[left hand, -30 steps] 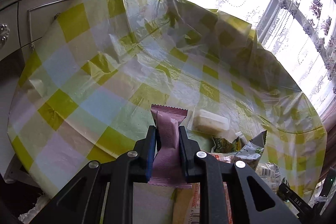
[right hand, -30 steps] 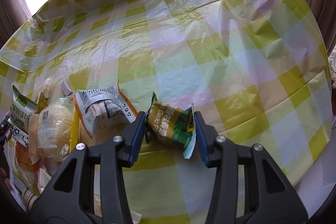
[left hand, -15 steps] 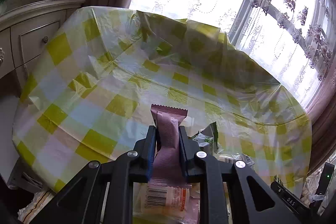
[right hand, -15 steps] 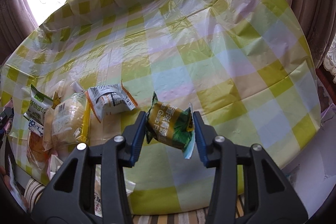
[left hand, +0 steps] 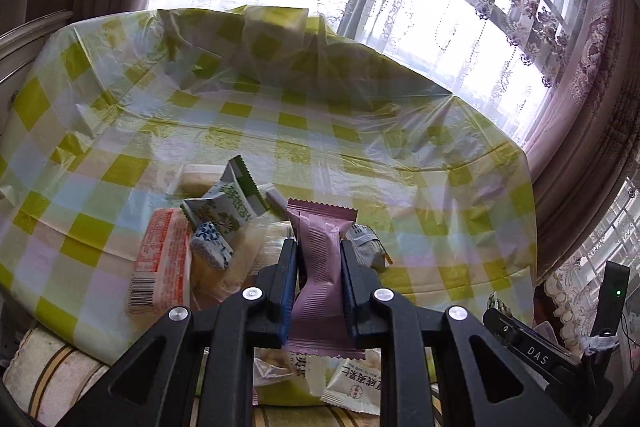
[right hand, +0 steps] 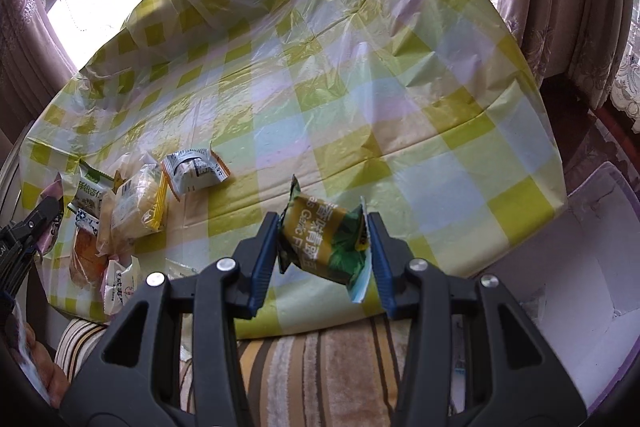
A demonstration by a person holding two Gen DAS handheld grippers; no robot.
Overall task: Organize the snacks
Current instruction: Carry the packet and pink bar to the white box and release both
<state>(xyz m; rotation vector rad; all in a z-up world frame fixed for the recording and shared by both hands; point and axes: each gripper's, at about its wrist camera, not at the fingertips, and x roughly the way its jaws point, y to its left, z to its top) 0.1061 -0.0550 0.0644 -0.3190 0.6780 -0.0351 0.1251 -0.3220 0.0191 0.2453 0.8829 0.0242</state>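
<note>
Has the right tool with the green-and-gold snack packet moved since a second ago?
Yes. The right tool, shut on the green-and-gold snack packet, has pulled back and up: the checked plastic tablecloth's near edge and a striped cushion now show below it.

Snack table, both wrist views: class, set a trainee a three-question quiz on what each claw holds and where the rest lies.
1. True or false: the left claw is shut on a pink crinkle-edged foil snack bar.
2. What does the right claw grip? A) white box B) green-and-gold foil snack packet C) nothing
3. Fill in: the loose snack pile lies on a yellow-checked plastic ____.

Key: 1 true; 2 B; 3 tablecloth.
</note>
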